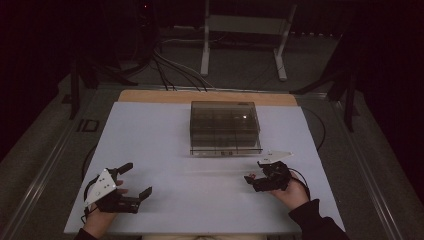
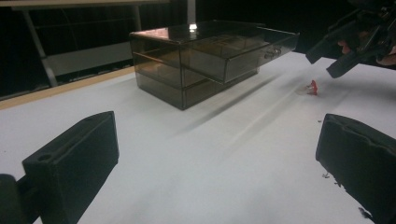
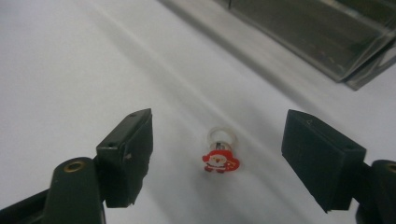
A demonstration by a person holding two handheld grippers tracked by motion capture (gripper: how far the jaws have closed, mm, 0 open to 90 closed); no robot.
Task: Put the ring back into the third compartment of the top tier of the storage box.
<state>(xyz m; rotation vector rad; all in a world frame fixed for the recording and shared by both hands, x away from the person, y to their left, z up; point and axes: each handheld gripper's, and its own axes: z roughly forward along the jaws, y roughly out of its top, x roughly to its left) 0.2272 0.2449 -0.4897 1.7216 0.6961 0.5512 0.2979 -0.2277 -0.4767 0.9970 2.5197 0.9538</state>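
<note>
Right gripper jaws flank Santa ring, a red speck from left gripper view

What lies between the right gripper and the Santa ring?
Nothing: in the right gripper view the Santa ring lies on bare table ahead of the right gripper, its jaws apart, not touching it.

The left gripper has its jaws wide apart over the white worktop, nothing between them. Ahead stands a smoky drawer box, one drawer pulled partly out. The right gripper hovers just above a small red charm.
</note>
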